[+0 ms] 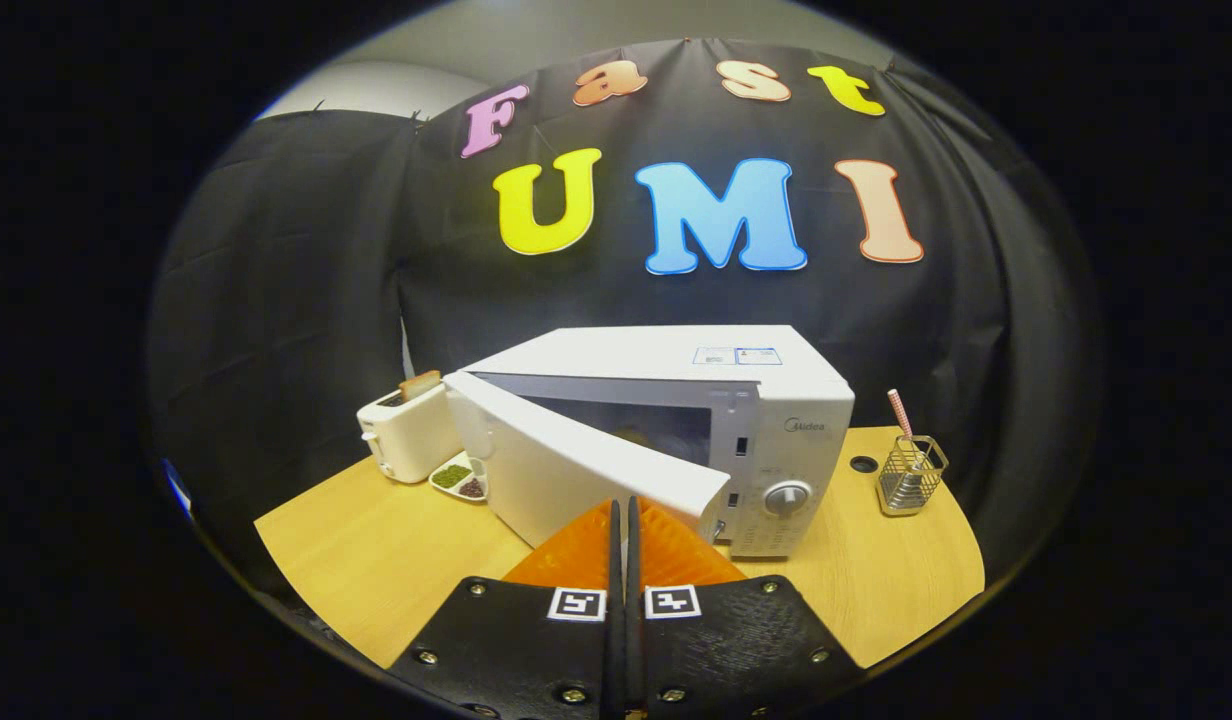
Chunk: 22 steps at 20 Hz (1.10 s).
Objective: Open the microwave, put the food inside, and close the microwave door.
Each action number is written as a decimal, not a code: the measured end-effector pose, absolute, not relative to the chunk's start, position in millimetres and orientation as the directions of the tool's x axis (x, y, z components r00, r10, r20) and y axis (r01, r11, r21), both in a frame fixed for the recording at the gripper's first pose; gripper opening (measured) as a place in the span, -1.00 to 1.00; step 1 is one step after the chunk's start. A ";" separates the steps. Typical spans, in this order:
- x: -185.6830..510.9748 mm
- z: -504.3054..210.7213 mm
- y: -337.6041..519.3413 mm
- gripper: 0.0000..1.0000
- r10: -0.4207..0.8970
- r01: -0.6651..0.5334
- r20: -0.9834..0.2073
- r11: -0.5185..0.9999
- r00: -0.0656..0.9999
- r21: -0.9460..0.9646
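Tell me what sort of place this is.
Likely a staged kitchen corner in a booth: a microwave with its door ajar, a toaster and a snack dish on a wooden table.

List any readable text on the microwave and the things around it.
"Midea": microwave front, above the dial.
Sticker on the microwave's top: too small to read.
Print around the dial: blurred.
Fingers, shut together just before the half-open door: square markers, no words.

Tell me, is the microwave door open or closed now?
Partly open: the microwave door swings out from the microwave, leaving a gap. The shut gripper is just before it.
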<state>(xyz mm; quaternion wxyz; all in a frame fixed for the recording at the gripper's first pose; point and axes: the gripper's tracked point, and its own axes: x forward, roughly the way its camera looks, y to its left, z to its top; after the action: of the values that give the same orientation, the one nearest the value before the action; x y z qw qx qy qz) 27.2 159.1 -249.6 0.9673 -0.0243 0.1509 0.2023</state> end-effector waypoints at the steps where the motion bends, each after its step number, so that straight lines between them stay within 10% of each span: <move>1: 35.7 -248.1 156.3 -0.99 0.374 -0.387 -0.297 0.922 0.879 0.016; 22: 134.2 -243.3 140.2 -1.00 0.271 -0.284 -0.247 0.959 0.930 -0.020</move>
<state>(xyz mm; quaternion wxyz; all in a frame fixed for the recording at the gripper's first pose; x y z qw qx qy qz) 134.2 140.2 -243.3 0.9820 -0.0277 0.1219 0.1413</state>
